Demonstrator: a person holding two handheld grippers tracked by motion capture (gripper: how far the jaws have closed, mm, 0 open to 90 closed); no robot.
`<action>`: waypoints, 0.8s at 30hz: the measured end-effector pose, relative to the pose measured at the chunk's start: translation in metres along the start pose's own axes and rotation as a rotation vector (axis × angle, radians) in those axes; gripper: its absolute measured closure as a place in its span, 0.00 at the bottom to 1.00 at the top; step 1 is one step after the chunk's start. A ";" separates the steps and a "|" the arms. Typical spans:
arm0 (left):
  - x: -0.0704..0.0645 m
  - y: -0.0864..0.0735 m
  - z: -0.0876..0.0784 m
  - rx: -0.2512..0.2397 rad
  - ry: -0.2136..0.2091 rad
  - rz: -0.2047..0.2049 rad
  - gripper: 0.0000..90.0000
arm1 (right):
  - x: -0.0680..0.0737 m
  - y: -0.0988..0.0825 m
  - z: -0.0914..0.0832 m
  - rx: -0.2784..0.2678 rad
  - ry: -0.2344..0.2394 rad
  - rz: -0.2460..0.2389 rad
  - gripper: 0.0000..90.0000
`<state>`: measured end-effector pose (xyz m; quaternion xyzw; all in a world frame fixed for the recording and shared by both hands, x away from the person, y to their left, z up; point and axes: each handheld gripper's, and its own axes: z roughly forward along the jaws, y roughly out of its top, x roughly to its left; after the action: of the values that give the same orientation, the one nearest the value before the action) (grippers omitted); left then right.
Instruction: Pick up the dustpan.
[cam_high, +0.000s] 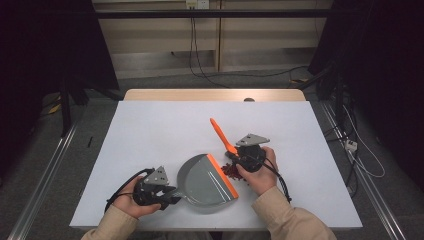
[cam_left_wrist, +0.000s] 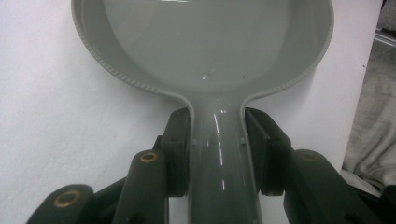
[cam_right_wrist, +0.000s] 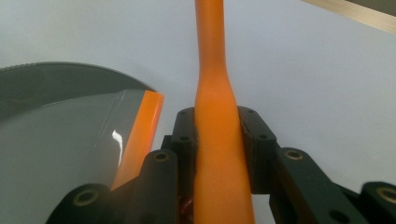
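Here, a smooth grey dustpan (cam_high: 202, 181) with an orange lip lies on the white table (cam_high: 150, 130).
Left gripper (cam_high: 167, 196) clamps its handle; right gripper (cam_high: 235, 159) clamps the orange brush (cam_high: 221, 135) beside the lip, over red bits (cam_high: 231, 171).

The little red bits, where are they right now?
In the high view, the red bits lie on the white table, right of centre, against the dustpan's orange lip, just below the right gripper.
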<state>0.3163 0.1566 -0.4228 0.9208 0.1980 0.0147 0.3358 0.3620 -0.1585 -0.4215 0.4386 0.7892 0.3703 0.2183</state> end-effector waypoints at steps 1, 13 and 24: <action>0.000 0.000 0.000 -0.001 0.000 0.000 0.70 | 0.000 0.000 0.000 -0.001 -0.002 0.000 0.79; -0.007 0.004 0.004 -0.003 -0.019 -0.013 0.70 | -0.002 -0.002 -0.001 -0.013 -0.001 0.014 0.79; -0.008 0.008 0.006 0.010 -0.028 0.003 0.70 | -0.001 -0.003 -0.002 -0.018 0.006 0.020 0.79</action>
<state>0.3127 0.1443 -0.4221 0.9229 0.1920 0.0010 0.3338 0.3601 -0.1612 -0.4227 0.4435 0.7821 0.3808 0.2158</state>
